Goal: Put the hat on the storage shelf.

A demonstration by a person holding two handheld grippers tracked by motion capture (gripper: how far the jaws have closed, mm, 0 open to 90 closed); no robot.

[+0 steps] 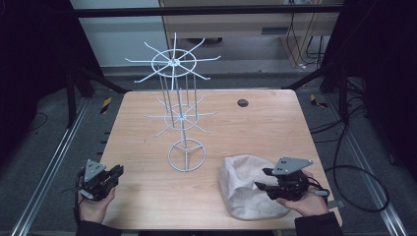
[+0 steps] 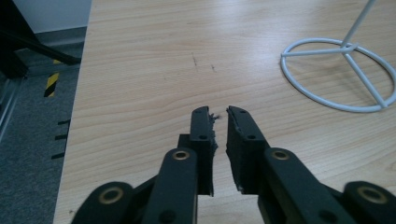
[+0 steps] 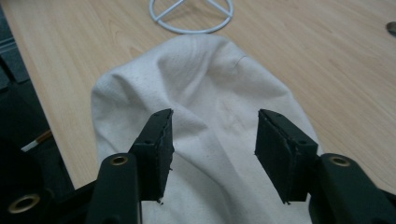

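Item: cream cloth bag (image 1: 248,187), lain crumpled at the surface's (image 1: 275,128) five o'clock corner. Right tongs (image 1: 261,179) were held wide apart over it, nothing gripped. Left tongs (image 2: 219,140) were parted narrowly, empty, at seven o'clock. For a sound pick-up, a raised fold should be pinched rather than flat cloth. White wire display stand (image 1: 184,118) was noted at twelve o'clock of the bag, its ring base (image 3: 191,16) near; snagging its arms was to be avoided.
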